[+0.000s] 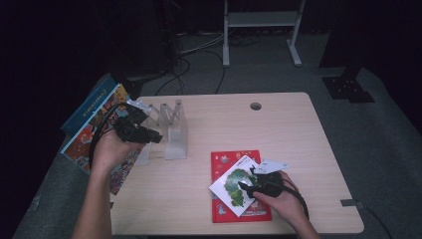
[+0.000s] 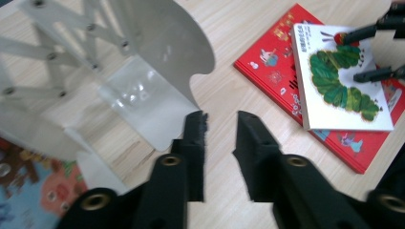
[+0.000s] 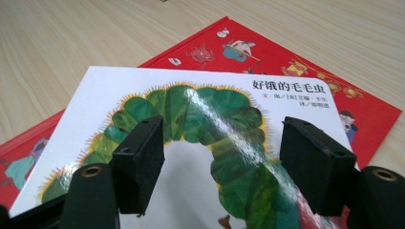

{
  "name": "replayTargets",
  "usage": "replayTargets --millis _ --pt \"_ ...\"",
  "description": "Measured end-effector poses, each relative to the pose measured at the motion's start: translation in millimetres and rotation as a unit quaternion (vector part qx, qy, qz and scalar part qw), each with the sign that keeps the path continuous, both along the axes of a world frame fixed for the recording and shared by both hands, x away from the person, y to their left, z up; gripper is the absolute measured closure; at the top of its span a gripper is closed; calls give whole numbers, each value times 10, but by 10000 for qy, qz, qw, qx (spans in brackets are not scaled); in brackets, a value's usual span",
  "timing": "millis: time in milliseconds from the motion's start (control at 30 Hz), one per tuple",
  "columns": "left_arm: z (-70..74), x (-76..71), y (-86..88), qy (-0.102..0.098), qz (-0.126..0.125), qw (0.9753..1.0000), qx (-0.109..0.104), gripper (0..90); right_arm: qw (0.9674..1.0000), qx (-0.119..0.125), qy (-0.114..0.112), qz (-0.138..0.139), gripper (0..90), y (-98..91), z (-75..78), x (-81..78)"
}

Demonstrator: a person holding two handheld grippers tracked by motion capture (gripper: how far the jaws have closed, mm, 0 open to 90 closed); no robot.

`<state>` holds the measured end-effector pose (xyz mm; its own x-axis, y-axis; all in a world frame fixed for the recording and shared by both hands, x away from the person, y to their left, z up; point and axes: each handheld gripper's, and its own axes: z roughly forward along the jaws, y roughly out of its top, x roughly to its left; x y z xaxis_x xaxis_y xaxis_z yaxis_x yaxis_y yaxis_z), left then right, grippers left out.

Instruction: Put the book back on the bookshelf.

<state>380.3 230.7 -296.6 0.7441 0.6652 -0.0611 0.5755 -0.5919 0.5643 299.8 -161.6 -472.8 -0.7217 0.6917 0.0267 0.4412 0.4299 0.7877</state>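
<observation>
Your right gripper (image 1: 247,179) hovers w/ jaws apart over the white caterpillar book (image 3: 200,143), which lies on the red book (image 3: 286,62) just ahead. Drop lower & pinch one edge. Left gripper (image 2: 219,125), jaws slightly apart & empty, sits beside the clear rack (image 2: 119,71); steady it.

Worktop (image 1: 278,129): light wood grain, with 1 round cable hole (image 1: 256,106) near its far edge. Floor (image 1: 378,144): grey carpet on all sides. Black cables (image 1: 184,69) lie on the floor beyond the far edge. A white metal frame (image 1: 261,22) stands farther back, on 2 legs. A black floor plate (image 1: 348,88) sits to the far right. A strip of grey tape (image 1: 350,202) is fixed at the worktop's right edge.
</observation>
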Motion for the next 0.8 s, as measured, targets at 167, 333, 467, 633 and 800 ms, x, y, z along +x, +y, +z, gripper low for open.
replayTargets --millis 167,333,467,633,800 --pt "-209 -16 -93 84 -197 9997 -91 603 10000 -38 -65 8 312 -69 11 -40" --pt "-448 -24 -186 93 -399 9991 -132 547 9999 -76 -98 0 311 -123 5 -71" --pt "-604 -42 -269 120 -355 9991 -211 476 9999 -75 -107 10 304 -202 5 -90" --pt "-781 -76 -364 92 -408 9988 -256 365 9999 -47 -139 -24 299 -304 20 -112" --pt "-985 -116 -487 74 -555 9981 -273 280 9999 -39 -113 -48 293 -414 16 -132"
